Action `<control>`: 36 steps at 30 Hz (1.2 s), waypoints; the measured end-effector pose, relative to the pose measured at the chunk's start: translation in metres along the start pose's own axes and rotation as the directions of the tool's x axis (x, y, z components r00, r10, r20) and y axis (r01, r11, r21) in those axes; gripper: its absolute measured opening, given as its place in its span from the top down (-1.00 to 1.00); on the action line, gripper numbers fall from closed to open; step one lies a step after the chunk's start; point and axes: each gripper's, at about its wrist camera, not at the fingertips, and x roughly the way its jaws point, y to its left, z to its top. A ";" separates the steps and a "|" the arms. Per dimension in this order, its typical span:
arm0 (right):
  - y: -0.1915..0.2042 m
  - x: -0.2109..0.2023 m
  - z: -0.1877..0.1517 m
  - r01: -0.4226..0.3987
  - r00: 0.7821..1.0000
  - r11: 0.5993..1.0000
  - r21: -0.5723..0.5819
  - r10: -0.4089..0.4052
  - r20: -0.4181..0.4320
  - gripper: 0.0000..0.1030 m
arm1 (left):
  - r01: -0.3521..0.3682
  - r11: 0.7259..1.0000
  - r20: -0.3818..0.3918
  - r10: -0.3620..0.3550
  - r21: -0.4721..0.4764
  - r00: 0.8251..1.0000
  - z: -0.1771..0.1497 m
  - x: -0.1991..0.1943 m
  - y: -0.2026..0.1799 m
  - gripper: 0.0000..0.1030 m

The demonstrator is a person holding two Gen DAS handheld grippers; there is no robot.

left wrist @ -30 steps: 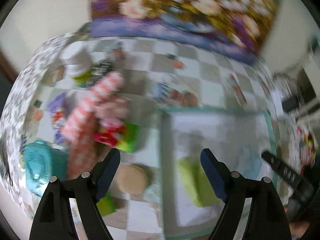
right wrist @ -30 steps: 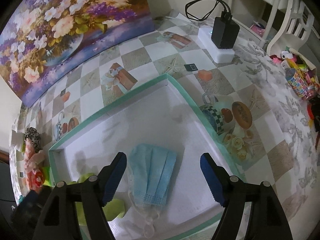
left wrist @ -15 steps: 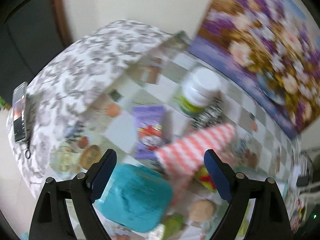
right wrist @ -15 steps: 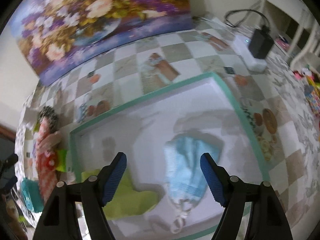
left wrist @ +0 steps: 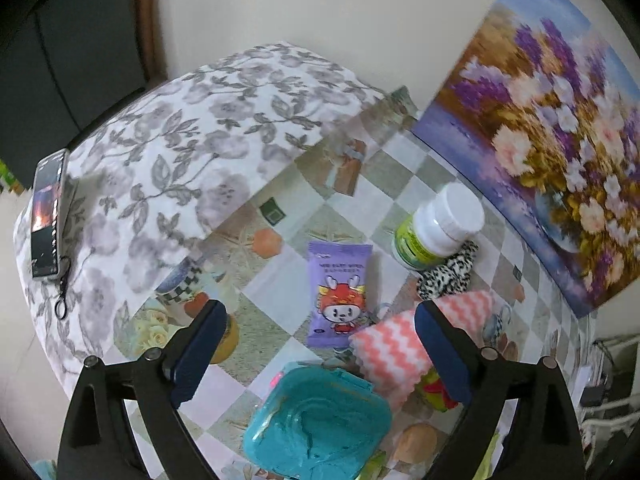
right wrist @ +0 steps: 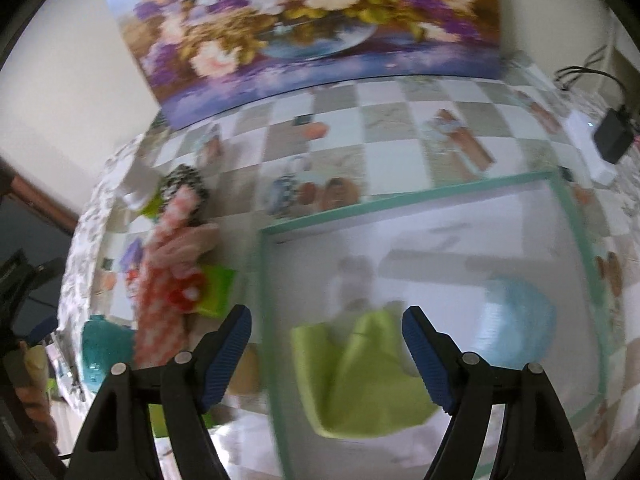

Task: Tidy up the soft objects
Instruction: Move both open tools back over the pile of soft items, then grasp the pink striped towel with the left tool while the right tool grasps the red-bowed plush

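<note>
Currently the left claw (left wrist: 316,346) is seen spread wide and its jaws are opening, with nothing gripped between them. Beneath it, on the checked, picture-printed counter (left wrist: 360,184), a teal moulded plastic box (left wrist: 320,420) lies nearest the camera. Just beyond the box a purple snack packet with a cartoon figure (left wrist: 338,292) lies flat, and beside that a folded cloth with pink and white zigzag stripes (left wrist: 400,344) is seen, partly behind the claw's right finger. Further towards the counter's back edge a white-capped plastic bottle with a green label (left wrist: 438,228) lies tipped on its side, touching a black-and-white spotted fabric scrunchie (left wrist: 448,272). A red and green packet (left wrist: 434,394) is partly hidden under the striped cloth. A grey floral tablecloth (left wrist: 180,152) covers the counter's left end, where a phone (left wrist: 48,212) lies at the very edge. A flower painting (left wrist: 560,152) is propped against the wall along the back edge.

The right claw (right wrist: 326,356) is also held well open and empty, above the left rim of a shallow white tray with a mint-green border (right wrist: 440,192). Inside the tray a lime-green folded cloth (right wrist: 360,384) lies at the near left corner and a pale blue face mask (right wrist: 520,320) towards the right side, the two apart. This view is blurred. A black charger (right wrist: 612,140) sits at the counter's far right corner.
</note>
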 end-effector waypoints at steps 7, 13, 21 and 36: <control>0.030 0.019 0.002 -0.063 0.998 0.997 -0.047 0.063 -0.018 -0.57 | 0.006 0.994 -0.034 -0.002 0.110 0.999 -0.006 0.013 -0.030 -0.85; 0.050 0.033 0.003 -0.132 0.991 0.988 -0.075 0.130 -0.024 -0.57 | 0.042 0.984 -0.103 -0.024 0.173 0.994 -0.012 0.029 -0.052 -0.85; 0.069 0.048 0.005 -0.226 0.974 0.968 -0.104 0.224 -0.035 -0.53 | 0.071 0.966 -0.145 -0.035 0.250 0.989 -0.015 0.042 -0.076 -0.85; 0.075 0.074 0.009 -0.261 0.964 0.957 -0.127 0.252 -0.078 0.18 | 0.053 0.937 -0.197 0.017 0.345 0.980 -0.016 0.067 -0.092 -0.69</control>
